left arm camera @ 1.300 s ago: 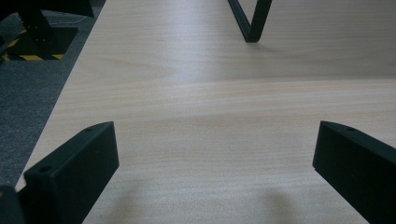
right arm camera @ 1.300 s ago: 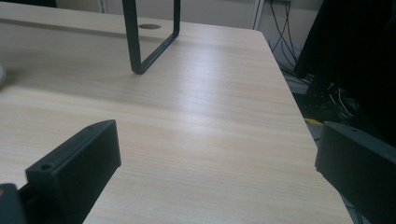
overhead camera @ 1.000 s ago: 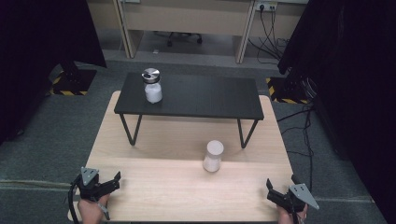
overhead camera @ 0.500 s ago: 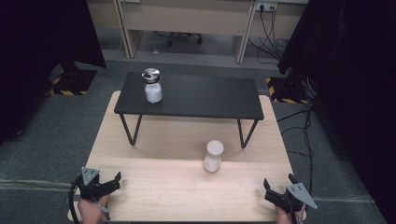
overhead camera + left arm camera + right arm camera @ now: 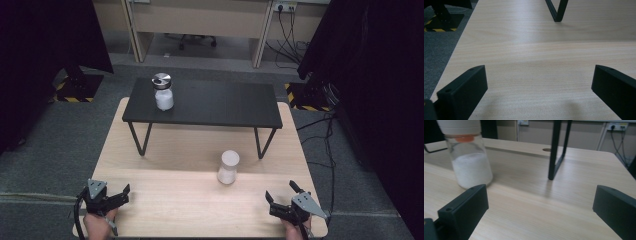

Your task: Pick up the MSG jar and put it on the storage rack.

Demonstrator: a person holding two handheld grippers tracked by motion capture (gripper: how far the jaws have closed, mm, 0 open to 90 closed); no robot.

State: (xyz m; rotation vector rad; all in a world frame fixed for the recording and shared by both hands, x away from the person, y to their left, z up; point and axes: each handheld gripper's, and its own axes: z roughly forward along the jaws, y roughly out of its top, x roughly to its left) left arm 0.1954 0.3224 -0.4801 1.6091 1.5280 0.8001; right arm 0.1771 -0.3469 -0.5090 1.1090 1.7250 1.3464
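The white-lidded jar (image 5: 228,167) stood upright on the wooden table (image 5: 190,200), part filled with white powder, in front of the right legs of a low black bench (image 5: 220,105) and nearer the right gripper (image 5: 277,200) than the left.

Nearest the person, both grippers were held low over the table's front edge. The left gripper (image 5: 120,196) sat at the near left corner with its jaws spread wide and nothing between them; in the left gripper view they framed bare wood. The right gripper sat at the near right corner, its jaws also wide apart and empty, angled toward the table's middle. In the right gripper view the jar stood left of the jaws' centre line, just beyond the left jaw, with the bench leg (image 5: 556,150) behind it.

The step in hand looked like a reach for this jar. To do it well, the right gripper would likely need to swing left until the jar sat centred between the jaws, stay level, and close on the glass body below the lid.

Farther off, a second jar (image 5: 163,92) with a metal lid stood on the bench's left end.
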